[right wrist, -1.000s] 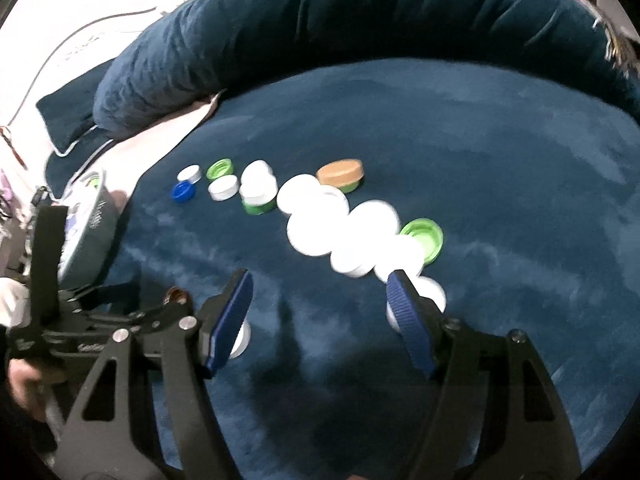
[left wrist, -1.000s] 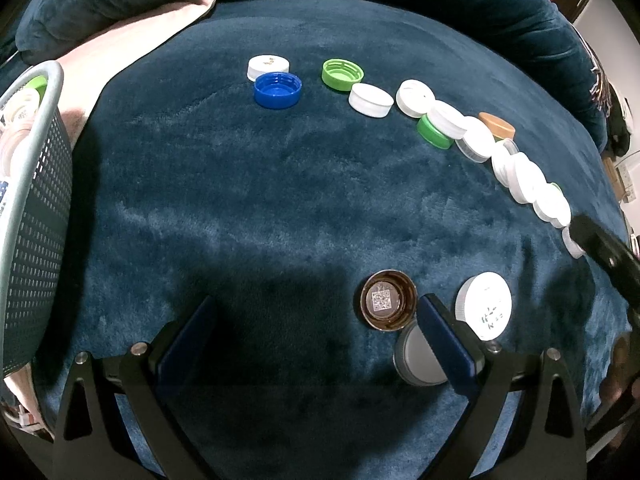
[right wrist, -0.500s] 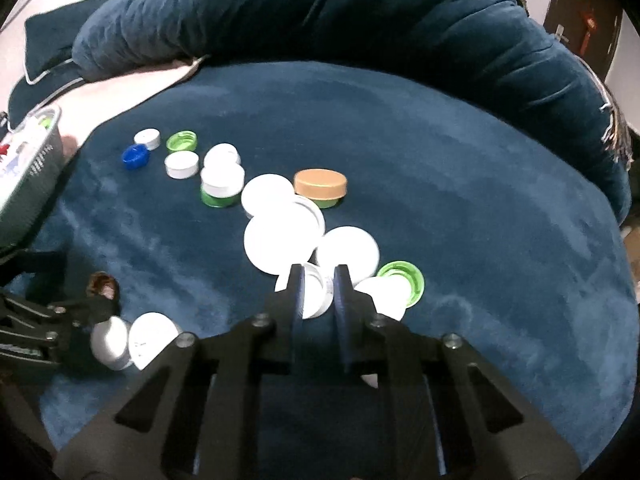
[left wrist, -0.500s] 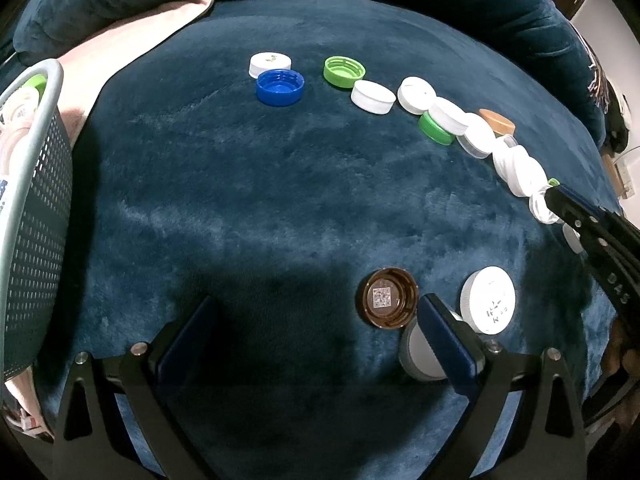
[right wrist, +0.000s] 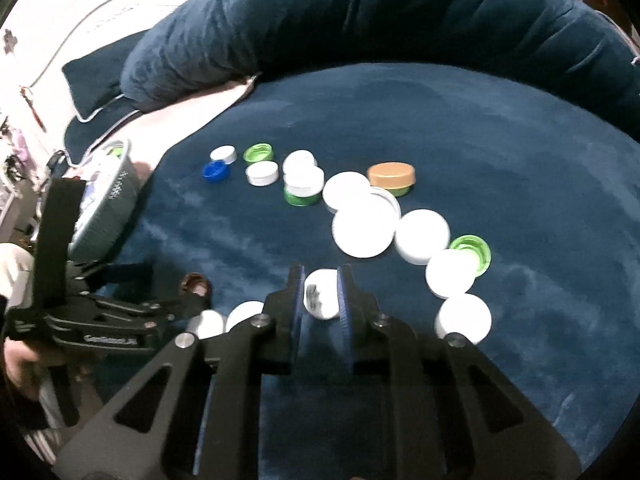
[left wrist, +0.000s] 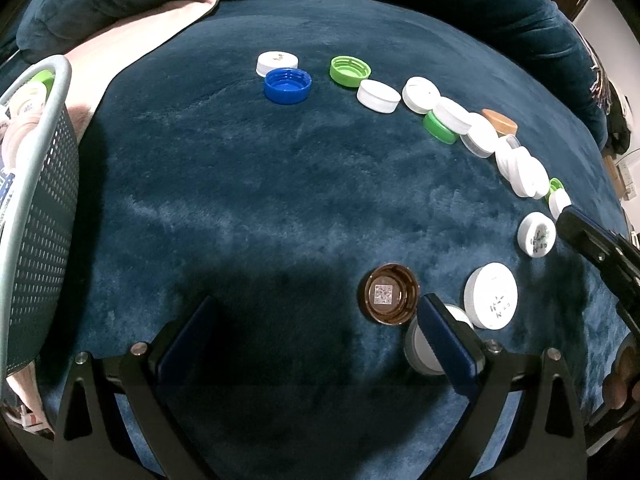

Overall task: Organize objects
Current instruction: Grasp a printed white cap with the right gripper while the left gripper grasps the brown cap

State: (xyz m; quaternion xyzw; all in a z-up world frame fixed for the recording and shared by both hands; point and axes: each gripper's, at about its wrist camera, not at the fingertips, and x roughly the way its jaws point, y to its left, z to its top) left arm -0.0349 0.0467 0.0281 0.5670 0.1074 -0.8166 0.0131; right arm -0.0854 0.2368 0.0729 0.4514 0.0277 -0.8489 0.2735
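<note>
My right gripper (right wrist: 321, 294) is clamped on a white cap with dark print (right wrist: 318, 295), its two blue pads pressed against the cap's sides; in the left wrist view that same cap (left wrist: 537, 235) sits at the tip of the black finger coming in from the right edge. My left gripper (left wrist: 320, 322) hangs over the dark blue plush cushion (left wrist: 248, 200) with its fingers spread wide and nothing between them. Just inside its right finger lies a brown cap (left wrist: 391, 299), open side up, with a square code printed in it. A grey-white cap (left wrist: 420, 350) is partly hidden behind that finger, and a larger white cap with markings (left wrist: 491, 295) lies just to the right.

The other loose caps run in a curved line across the cushion: a small white cap (left wrist: 277, 63) touching a blue cap (left wrist: 287, 85), a green cap (left wrist: 349, 71) open side up, then a chain of white caps (left wrist: 520, 168) overlapping each other, with a tan cap (left wrist: 499, 121) behind them. At the left edge stands a grey perforated basket (left wrist: 38, 216) with caps already in it. A pale pink cloth (left wrist: 132, 46) lies beyond the basket.
</note>
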